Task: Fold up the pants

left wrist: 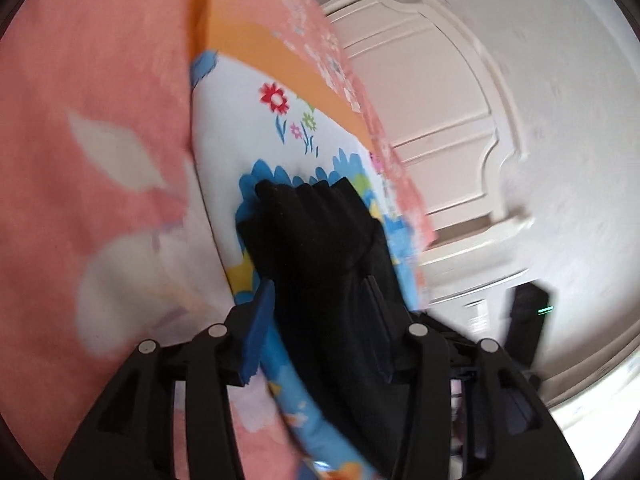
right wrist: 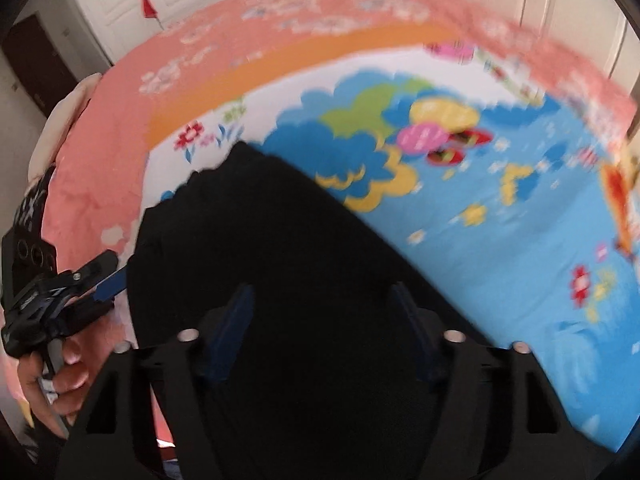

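Observation:
The black pants (left wrist: 316, 232) lie bunched on a cartoon-print quilt (left wrist: 248, 128). My left gripper (left wrist: 318, 282) is shut on a gathered part of them, and pleats fan out ahead of its blue pads (left wrist: 256, 328). In the right wrist view the pants (right wrist: 256, 220) spread wide and dark over the blue quilt (right wrist: 500, 208). My right gripper (right wrist: 322, 286) points down onto them, its jaws apart with cloth filling the gap and reaching past both fingers. The left gripper (right wrist: 108, 284) meets the pants' left edge there, held by a person's hand (right wrist: 68, 376).
The quilt lies on a pink flowered bedsheet (right wrist: 104, 152) with an orange band (right wrist: 280, 60) along its far side. White panelled cupboard doors (left wrist: 432, 100) stand beyond the bed's edge. A dark object (left wrist: 528, 320) stands on the floor by the doors.

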A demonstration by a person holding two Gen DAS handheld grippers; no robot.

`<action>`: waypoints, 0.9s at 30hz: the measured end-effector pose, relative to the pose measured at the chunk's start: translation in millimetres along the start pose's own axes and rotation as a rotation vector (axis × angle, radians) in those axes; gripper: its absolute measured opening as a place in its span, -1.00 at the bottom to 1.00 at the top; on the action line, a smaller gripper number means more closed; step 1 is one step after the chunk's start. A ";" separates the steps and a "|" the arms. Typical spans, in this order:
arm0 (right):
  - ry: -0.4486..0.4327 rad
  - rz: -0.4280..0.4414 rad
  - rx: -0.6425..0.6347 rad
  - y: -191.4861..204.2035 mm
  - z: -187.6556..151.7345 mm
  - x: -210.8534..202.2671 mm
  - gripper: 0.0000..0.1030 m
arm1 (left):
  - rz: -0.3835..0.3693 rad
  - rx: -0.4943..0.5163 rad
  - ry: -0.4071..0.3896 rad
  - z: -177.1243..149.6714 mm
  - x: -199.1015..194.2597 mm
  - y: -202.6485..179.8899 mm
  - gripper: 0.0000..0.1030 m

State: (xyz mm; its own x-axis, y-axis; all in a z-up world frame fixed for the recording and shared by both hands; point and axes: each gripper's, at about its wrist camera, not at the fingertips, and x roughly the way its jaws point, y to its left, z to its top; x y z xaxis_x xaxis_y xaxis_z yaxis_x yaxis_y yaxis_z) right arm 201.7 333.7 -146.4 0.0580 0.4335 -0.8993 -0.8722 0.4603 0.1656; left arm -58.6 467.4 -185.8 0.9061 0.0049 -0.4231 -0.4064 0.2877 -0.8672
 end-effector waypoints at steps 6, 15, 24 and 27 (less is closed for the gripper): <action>0.017 -0.119 -0.102 16.2 -9.7 19.3 0.31 | -0.049 -0.172 0.026 7.0 6.3 19.5 -0.13; -0.033 -0.165 -0.132 21.7 -19.6 19.8 0.35 | -0.007 -0.223 0.104 6.0 27.5 17.4 -0.13; -0.126 -0.190 -0.154 24.4 -29.1 20.1 0.37 | -0.083 -0.195 0.029 25.8 32.0 25.6 -0.16; -0.134 -0.197 -0.155 24.8 -29.2 19.6 0.37 | -0.082 -0.172 0.025 22.8 28.8 21.9 -0.16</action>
State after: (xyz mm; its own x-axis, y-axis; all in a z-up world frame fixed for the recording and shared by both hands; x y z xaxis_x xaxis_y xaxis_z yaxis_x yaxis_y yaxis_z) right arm 167.0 331.0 -171.7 0.2881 0.4510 -0.8447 -0.9012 0.4261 -0.0799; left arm -38.8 495.6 -211.0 0.9347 -0.0367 -0.3536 -0.3474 0.1179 -0.9303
